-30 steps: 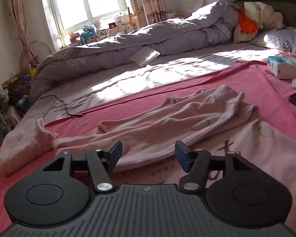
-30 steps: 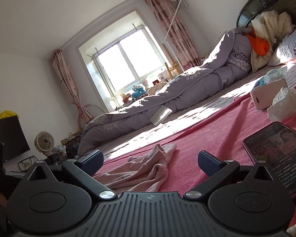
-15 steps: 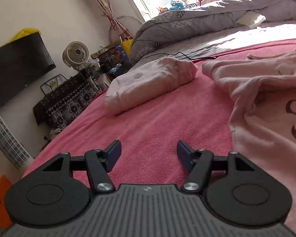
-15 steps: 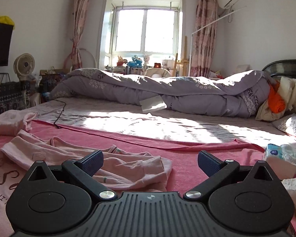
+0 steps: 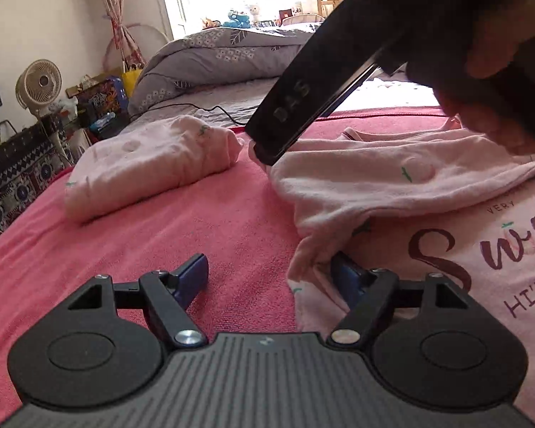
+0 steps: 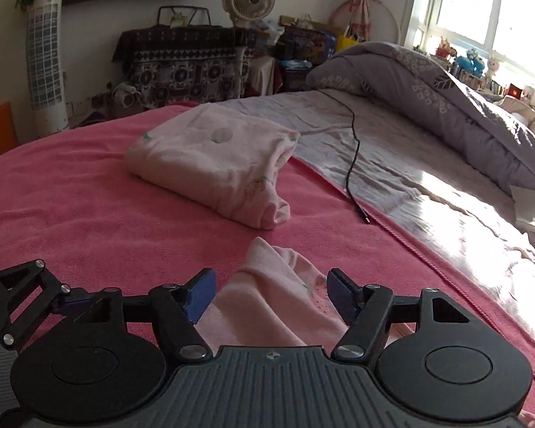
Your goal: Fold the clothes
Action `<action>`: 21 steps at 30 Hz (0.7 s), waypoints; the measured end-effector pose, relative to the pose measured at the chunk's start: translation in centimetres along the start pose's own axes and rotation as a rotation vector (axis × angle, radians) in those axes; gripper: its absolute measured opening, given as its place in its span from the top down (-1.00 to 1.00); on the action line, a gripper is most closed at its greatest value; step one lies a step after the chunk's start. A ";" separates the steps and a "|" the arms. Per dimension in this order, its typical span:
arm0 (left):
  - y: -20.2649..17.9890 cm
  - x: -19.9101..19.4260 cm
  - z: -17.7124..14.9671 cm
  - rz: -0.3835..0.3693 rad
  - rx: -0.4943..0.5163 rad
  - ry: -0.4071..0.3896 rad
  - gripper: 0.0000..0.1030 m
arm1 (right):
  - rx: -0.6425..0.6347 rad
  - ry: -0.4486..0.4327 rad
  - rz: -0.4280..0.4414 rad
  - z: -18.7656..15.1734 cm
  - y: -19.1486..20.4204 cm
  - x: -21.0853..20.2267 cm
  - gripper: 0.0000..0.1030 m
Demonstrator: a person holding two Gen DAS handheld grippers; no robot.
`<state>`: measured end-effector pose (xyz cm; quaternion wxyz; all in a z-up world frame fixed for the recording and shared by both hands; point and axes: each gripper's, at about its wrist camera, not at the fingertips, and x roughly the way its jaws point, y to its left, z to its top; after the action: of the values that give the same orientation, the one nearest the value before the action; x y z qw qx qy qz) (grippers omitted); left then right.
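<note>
A pink shirt (image 5: 428,192) with dark lettering lies crumpled on the pink blanket (image 5: 182,235). My left gripper (image 5: 269,278) is low at the shirt's near edge. Its jaws are opening, and a fold of the hem lies against the right finger (image 5: 346,281). My right gripper (image 6: 271,296) hovers over a bunched end of the pink shirt (image 6: 278,285). Its jaws are closing with that cloth between them, and the pads are not pressing on it. In the left wrist view the right gripper's black body (image 5: 303,100) slants down from a hand (image 5: 495,64). A folded pink garment (image 6: 214,157) rests farther off.
A grey floral duvet (image 6: 446,100) is heaped along the far side of the bed. A black cable (image 6: 353,149) trails over the grey sheet. Beyond the bed's end stand a fan (image 6: 248,0) and a cabinet under a patterned cloth (image 6: 185,60).
The right gripper has swung from facing the window to the bed's end, come down over the shirt's bunched end and narrowed. It now shows in the left view. The left jaws have widened.
</note>
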<state>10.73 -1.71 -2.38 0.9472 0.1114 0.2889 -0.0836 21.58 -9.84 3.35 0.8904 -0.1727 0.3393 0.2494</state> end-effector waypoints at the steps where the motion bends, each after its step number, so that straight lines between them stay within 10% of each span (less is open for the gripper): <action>1: 0.1 -0.2 -0.1 -0.004 -0.006 0.000 -0.51 | -0.009 0.046 -0.008 0.6 0.7 1.8 0.19; 4: -0.2 -0.5 -0.4 0.000 -0.003 -0.006 -0.51 | 0.003 0.073 -0.109 0.9 1.4 4.6 0.73; 13: -0.3 -0.8 -0.7 -0.002 -0.008 -0.008 -0.51 | 0.413 -0.010 -0.197 1.3 -7.0 4.8 0.89; 16: -0.4 -1.0 -0.8 -0.002 -0.009 -0.008 -0.51 | 0.411 0.026 -0.029 1.6 -7.8 4.0 0.58; 19: -0.5 -1.1 -0.8 -0.002 -0.009 -0.008 -0.51 | 0.162 0.092 -0.062 3.0 -3.5 3.9 -0.34; 21: -0.1 -0.7 -0.6 -0.002 -0.009 -0.009 -0.51 | -0.033 0.136 -0.126 3.6 0.4 4.9 -0.35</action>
<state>9.79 -1.60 -2.52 0.9488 0.1063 0.2853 -0.0837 26.39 -6.25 2.48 0.8762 -0.2249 0.3836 0.1861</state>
